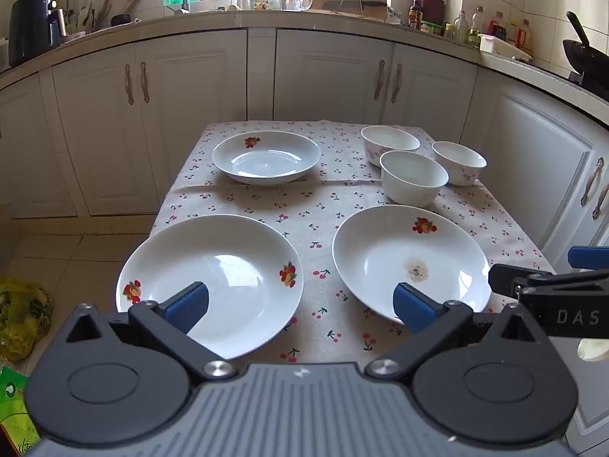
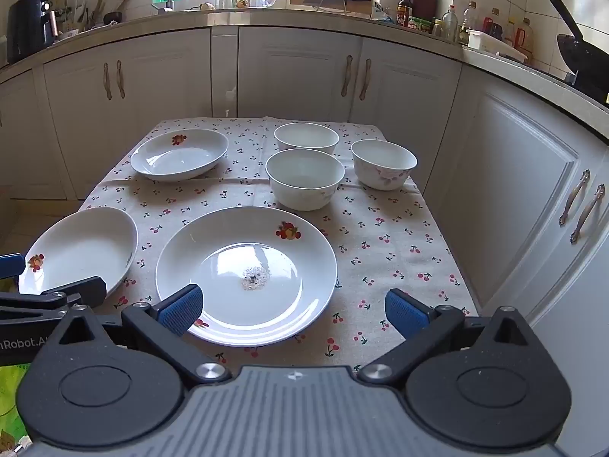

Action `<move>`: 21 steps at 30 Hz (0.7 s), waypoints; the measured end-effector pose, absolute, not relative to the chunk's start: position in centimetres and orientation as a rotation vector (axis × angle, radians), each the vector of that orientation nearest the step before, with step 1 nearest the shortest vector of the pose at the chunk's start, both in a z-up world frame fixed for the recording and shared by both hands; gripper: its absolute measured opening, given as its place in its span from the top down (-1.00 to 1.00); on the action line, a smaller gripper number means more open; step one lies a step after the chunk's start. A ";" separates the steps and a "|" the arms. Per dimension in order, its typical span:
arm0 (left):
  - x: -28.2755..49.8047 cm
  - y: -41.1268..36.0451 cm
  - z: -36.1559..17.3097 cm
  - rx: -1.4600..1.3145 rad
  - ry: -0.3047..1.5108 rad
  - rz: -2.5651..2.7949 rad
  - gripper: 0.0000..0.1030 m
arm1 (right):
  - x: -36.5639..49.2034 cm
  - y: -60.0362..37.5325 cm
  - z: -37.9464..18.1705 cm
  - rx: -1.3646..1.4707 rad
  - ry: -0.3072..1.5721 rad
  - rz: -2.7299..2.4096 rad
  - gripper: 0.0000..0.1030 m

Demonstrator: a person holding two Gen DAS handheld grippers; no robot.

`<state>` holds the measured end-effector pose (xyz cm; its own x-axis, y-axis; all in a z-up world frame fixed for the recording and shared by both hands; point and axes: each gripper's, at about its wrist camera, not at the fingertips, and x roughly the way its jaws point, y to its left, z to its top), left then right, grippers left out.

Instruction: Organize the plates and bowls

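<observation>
Three white plates with fruit prints lie on the cherry-print tablecloth. The near left plate and the near right plate, which has a small stain in its middle, lie just ahead of my left gripper. That gripper hovers open above the gap between them and holds nothing. The far plate sits at the back left. Three white bowls cluster at the back right. My right gripper is open and empty over the near edge of the stained plate.
White kitchen cabinets and a cluttered counter surround the small table. A wok sits on the stove at right. Yellow and green bags lie on the floor at left. The right gripper's body shows at the left view's right edge.
</observation>
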<state>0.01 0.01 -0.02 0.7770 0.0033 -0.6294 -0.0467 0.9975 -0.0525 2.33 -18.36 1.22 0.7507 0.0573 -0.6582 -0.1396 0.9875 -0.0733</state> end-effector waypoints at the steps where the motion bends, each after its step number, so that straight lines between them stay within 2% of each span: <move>1: 0.0 0.0 0.0 -0.058 0.678 0.030 -0.99 | 2.4 -18.4 1.2 -0.119 0.717 0.109 -1.00; 21: -0.1 0.1 0.3 -0.069 0.669 0.021 -0.99 | 2.4 -18.5 1.3 -0.129 0.708 0.104 -1.00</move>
<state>-0.10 0.08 0.31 0.7841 -0.0026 -0.6206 -0.0418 0.9975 -0.0570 2.42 -18.55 1.30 0.7549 0.0517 -0.6538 -0.1389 0.9869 -0.0823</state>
